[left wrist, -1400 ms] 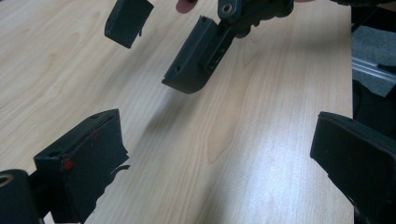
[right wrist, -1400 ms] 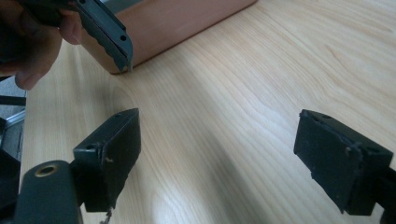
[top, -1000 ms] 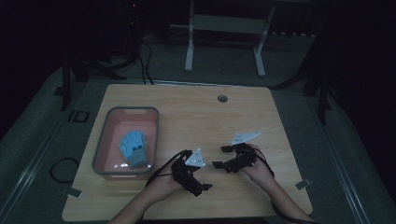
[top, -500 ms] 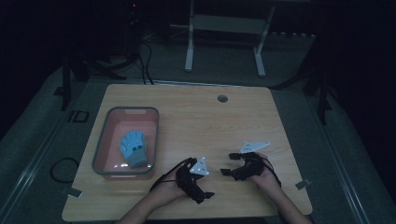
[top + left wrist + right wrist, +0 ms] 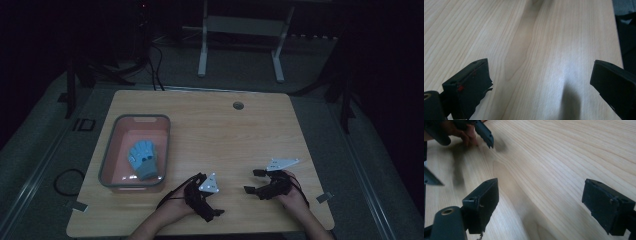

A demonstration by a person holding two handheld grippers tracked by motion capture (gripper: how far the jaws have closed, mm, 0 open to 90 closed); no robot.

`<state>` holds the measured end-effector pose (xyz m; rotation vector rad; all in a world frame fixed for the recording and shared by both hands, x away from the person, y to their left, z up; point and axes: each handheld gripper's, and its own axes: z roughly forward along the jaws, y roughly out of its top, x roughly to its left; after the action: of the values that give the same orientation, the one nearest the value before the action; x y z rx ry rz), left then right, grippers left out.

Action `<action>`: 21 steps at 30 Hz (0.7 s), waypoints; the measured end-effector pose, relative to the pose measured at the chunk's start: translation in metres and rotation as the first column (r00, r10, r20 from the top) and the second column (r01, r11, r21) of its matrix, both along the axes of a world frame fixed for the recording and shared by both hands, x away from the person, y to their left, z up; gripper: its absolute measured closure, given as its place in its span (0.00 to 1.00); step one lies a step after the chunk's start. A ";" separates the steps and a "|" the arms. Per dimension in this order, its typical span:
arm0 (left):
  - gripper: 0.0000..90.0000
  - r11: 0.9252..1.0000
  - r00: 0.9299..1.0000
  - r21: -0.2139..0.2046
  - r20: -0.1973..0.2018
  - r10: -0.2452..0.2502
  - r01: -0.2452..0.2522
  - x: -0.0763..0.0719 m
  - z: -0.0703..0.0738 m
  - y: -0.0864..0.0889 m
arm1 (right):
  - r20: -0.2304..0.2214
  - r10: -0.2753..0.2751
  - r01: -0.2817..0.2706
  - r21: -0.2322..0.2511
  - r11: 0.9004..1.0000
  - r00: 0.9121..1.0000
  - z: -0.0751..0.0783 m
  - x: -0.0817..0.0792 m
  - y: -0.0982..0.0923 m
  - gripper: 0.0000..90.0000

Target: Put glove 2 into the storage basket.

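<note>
I hold both grippers low over the worktop (image 5: 240,135) near its front edge, my left gripper (image 5: 212,202) left of centre and my right gripper (image 5: 254,181) toward the front right corner, the two near each other but apart. In each gripper view the jaws stand wide apart with bare wood grain between them, gripping nothing; the right gripper view also catches my other hand and a jaw tip at upper left. A blue glove (image 5: 142,159) lies inside the pink tray (image 5: 111,150), which sits along the left edge, well apart from both grippers.
</note>
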<state>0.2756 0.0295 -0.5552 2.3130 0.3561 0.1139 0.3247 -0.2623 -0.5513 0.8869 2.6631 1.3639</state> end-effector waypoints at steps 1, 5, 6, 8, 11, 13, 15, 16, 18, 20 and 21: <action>0.04 1.000 1.000 -0.010 -0.003 0.008 -0.008 0.000 -0.001 0.002 | 0.003 -0.004 0.004 -0.001 1.000 1.000 0.000 -0.001 -0.001 0.16; 0.04 0.999 0.999 -0.035 -0.008 0.039 -0.040 0.002 -0.002 0.010 | 0.007 -0.026 0.026 0.010 1.000 1.000 -0.002 -0.002 -0.011 0.16; 0.04 0.998 0.999 -0.046 -0.008 0.050 -0.050 0.002 -0.001 0.012 | 0.004 -0.034 0.034 0.014 0.999 0.999 -0.003 -0.002 -0.012 0.16; 0.03 0.996 0.998 -0.059 -0.003 0.069 -0.069 0.001 -0.001 0.015 | 0.005 -0.048 0.047 0.029 0.998 0.999 -0.003 -0.002 -0.016 0.16; 0.03 0.994 0.996 -0.056 0.007 0.090 -0.089 0.001 -0.002 0.020 | 0.019 -0.070 0.069 0.040 0.997 0.997 -0.002 -0.002 -0.020 0.16; 0.04 0.992 0.994 -0.063 0.001 0.111 -0.111 0.001 -0.003 0.024 | 0.042 -0.080 0.079 0.028 0.997 0.996 -0.001 -0.004 -0.023 0.16; 0.04 0.989 0.992 -0.078 -0.002 0.124 -0.124 0.000 -0.003 0.027 | 0.050 -0.083 0.082 0.028 0.996 0.995 0.000 -0.004 -0.024 0.16; 0.03 0.988 0.991 -0.078 -0.002 0.133 -0.133 -0.002 -0.004 0.028 | 0.053 -0.083 0.081 0.036 0.996 0.995 -0.001 -0.004 -0.025 0.16; 0.03 0.987 0.990 -0.082 0.008 0.141 -0.140 -0.003 -0.004 0.030 | 0.067 -0.079 0.078 0.028 0.997 0.995 -0.001 -0.005 -0.024 0.16; 0.04 0.984 0.988 -0.093 0.009 0.155 -0.154 -0.004 -0.004 0.031 | 0.072 -0.075 0.074 0.019 0.997 0.995 -0.002 -0.005 -0.023 0.16; 0.03 0.983 0.987 -0.100 0.008 0.158 -0.156 -0.004 -0.004 0.031 | 0.076 -0.073 0.072 0.014 0.997 0.994 -0.003 -0.005 -0.023 0.16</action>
<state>0.2720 0.0609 -0.5594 2.1829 0.5247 0.1885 0.3198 -0.2849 -0.5541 0.9044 2.5432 1.3696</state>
